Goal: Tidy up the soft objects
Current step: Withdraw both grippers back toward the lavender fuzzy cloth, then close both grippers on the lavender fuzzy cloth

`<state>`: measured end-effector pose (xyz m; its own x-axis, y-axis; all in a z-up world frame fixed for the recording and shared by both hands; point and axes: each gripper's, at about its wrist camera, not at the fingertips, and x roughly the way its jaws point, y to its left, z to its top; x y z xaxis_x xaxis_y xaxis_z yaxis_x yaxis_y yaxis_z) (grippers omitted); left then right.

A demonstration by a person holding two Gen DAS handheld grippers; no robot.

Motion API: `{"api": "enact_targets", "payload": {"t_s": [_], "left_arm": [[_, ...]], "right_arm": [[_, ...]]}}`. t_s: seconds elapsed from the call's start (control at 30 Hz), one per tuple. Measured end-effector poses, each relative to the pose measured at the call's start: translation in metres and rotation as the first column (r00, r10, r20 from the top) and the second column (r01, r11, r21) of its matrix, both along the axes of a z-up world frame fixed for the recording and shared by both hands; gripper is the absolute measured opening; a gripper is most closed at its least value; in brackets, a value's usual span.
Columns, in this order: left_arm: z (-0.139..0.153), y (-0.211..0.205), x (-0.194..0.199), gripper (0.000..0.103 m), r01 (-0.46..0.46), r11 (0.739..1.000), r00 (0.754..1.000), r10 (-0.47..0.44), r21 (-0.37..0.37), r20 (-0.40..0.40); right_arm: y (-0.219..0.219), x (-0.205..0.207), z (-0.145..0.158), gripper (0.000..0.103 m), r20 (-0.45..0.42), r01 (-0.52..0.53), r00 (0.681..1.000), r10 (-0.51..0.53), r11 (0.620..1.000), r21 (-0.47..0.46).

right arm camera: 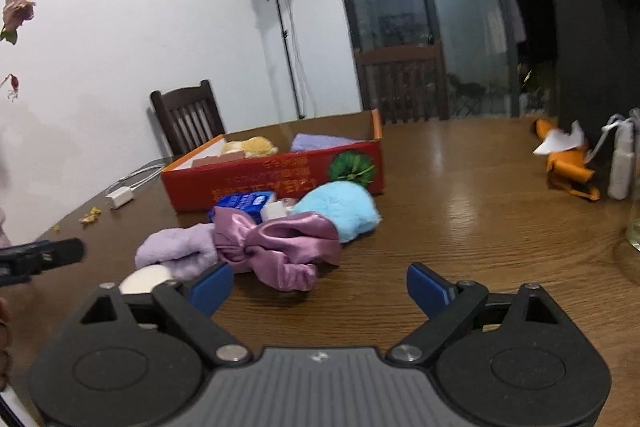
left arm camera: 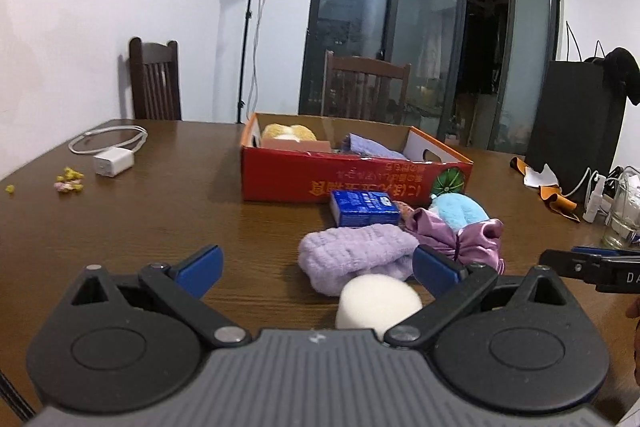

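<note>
Nearest item: white foam puff (left arm camera: 378,307), round, on the tabletop (left arm camera: 160,211) between the blue pads of the left tool (left arm camera: 318,269); pads stand apart from it, nothing gripped.
Left tool: jaws wide open, empty.
Right tool (right arm camera: 320,287): jaws wide open, empty; bare wood between its pads.
Landmark: red cardboard box (right arm camera: 272,179), open top, holding a yellow plush (right arm camera: 252,145) and a folded lilac cloth (right arm camera: 320,142).
Loose pile: in front of the box, on the camera side. Lilac fleece cloth (left arm camera: 352,255) lies just behind the puff; pink satin bow (right arm camera: 276,247) beside it; blue plush (right arm camera: 340,211) closest to the box wall; blue tissue packet (left arm camera: 364,213) just in front of the box.
Handling, puff: judged very light, squashy; take across its middle, gentle squeeze, may spring out.
Handling, satin bow: judged slippery, limp; pinch at the central knot.
Handling, fleece and plush: judged light, compliant, good friction; grab a thick fold.
Risk: dragging neighbours, since pieces touch.
</note>
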<state>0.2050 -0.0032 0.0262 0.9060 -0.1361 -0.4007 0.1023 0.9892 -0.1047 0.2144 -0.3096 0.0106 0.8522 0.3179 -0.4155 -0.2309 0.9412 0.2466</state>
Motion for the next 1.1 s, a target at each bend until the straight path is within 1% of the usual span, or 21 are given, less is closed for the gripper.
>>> {"api": "enact_targets", "payload": {"t_s": [0.03,0.07,0.1,0.13,0.17,0.2,0.27,0.3,0.33,0.37,0.4,0.47,0.53,0.57,0.63,0.7,0.77,0.8,0.87,0.97,1.1], "left_arm": [[-0.002,-0.001,0.005,0.101,0.001,1.000,1.000,-0.001,-0.005,-0.007],[-0.003,-0.001,0.011,0.096,0.000,1.000,1.000,-0.001,-0.009,-0.019],[-0.004,0.000,0.016,0.088,-0.003,1.000,0.999,0.002,-0.013,-0.033],[-0.005,0.002,0.023,0.084,-0.004,1.000,0.999,0.003,-0.024,-0.051],[-0.007,0.005,0.031,0.075,0.001,0.999,0.997,-0.004,-0.046,-0.073],[-0.008,0.008,0.038,0.068,0.004,0.997,0.995,-0.011,-0.074,-0.095],[-0.011,0.016,0.053,0.063,0.006,0.990,0.991,-0.024,-0.139,-0.132],[-0.013,0.019,0.059,0.062,0.013,0.987,0.990,-0.035,-0.158,-0.135],[-0.014,0.019,0.062,0.061,0.014,0.987,0.990,-0.036,-0.160,-0.136],[-0.016,0.020,0.067,0.056,0.015,0.988,0.990,-0.036,-0.152,-0.138],[-0.019,0.020,0.071,0.051,0.022,0.988,0.989,-0.044,-0.151,-0.143],[-0.026,0.022,0.078,0.048,0.036,0.985,0.983,-0.065,-0.168,-0.169],[-0.032,0.024,0.082,0.041,0.056,0.980,0.978,-0.092,-0.189,-0.189],[-0.035,0.025,0.083,0.039,0.069,0.978,0.976,-0.108,-0.198,-0.190],[-0.039,0.028,0.084,0.035,0.087,0.971,0.973,-0.131,-0.224,-0.191],[-0.041,0.032,0.084,0.030,0.100,0.960,0.971,-0.152,-0.261,-0.185],[-0.039,0.033,0.083,0.029,0.093,0.958,0.974,-0.144,-0.273,-0.173],[-0.035,0.032,0.081,0.029,0.093,0.959,0.977,-0.140,-0.269,-0.159],[-0.023,0.032,0.073,0.029,0.105,0.958,0.984,-0.138,-0.266,-0.111],[-0.001,0.032,0.055,0.029,0.125,0.954,0.989,-0.140,-0.272,-0.036],[0.023,0.027,0.026,0.029,0.161,0.950,0.987,-0.158,-0.267,0.032]], "right_arm": [[0.004,0.003,0.001,0.085,0.002,-0.020,1.000,0.020,1.000,0.006],[0.009,0.006,0.002,0.080,0.006,-0.039,0.999,0.039,0.999,0.012],[0.014,0.009,0.004,0.077,0.011,-0.059,0.998,0.059,0.998,0.017],[0.022,0.014,0.006,0.071,0.013,-0.090,0.996,0.090,0.996,0.024],[0.030,0.021,0.007,0.065,0.010,-0.129,0.992,0.128,0.991,0.042],[0.036,0.027,0.008,0.062,0.005,-0.156,0.988,0.156,0.986,0.060],[0.054,0.046,0.006,0.058,-0.018,-0.213,0.976,0.215,0.972,0.097],[0.063,0.054,0.006,0.057,-0.025,-0.221,0.974,0.224,0.971,0.091],[0.072,0.062,0.005,0.054,-0.031,-0.220,0.974,0.223,0.973,0.077],[0.080,0.069,0.005,0.049,-0.036,-0.219,0.974,0.222,0.973,0.066],[0.087,0.075,0.005,0.047,-0.039,-0.222,0.974,0.225,0.973,0.063],[0.099,0.088,0.002,0.043,-0.057,-0.224,0.972,0.227,0.973,0.055],[0.110,0.097,-0.004,0.041,-0.087,-0.235,0.967,0.238,0.971,0.042],[0.113,0.100,-0.007,0.038,-0.104,-0.239,0.965,0.241,0.971,0.028],[0.119,0.102,-0.013,0.036,-0.120,-0.240,0.964,0.238,0.971,0.000],[0.119,0.103,-0.012,0.034,-0.124,-0.241,0.963,0.238,0.971,-0.002],[0.118,0.102,-0.010,0.018,-0.119,-0.228,0.967,0.225,0.974,-0.012],[0.117,0.102,-0.007,0.015,-0.114,-0.226,0.968,0.223,0.974,-0.017],[0.118,0.097,0.003,0.012,-0.085,-0.234,0.969,0.231,0.972,-0.018],[0.116,0.079,0.024,0.012,-0.006,-0.235,0.972,0.235,0.971,-0.034],[0.105,0.046,0.052,0.012,0.084,-0.243,0.966,0.245,0.969,-0.037]]}}
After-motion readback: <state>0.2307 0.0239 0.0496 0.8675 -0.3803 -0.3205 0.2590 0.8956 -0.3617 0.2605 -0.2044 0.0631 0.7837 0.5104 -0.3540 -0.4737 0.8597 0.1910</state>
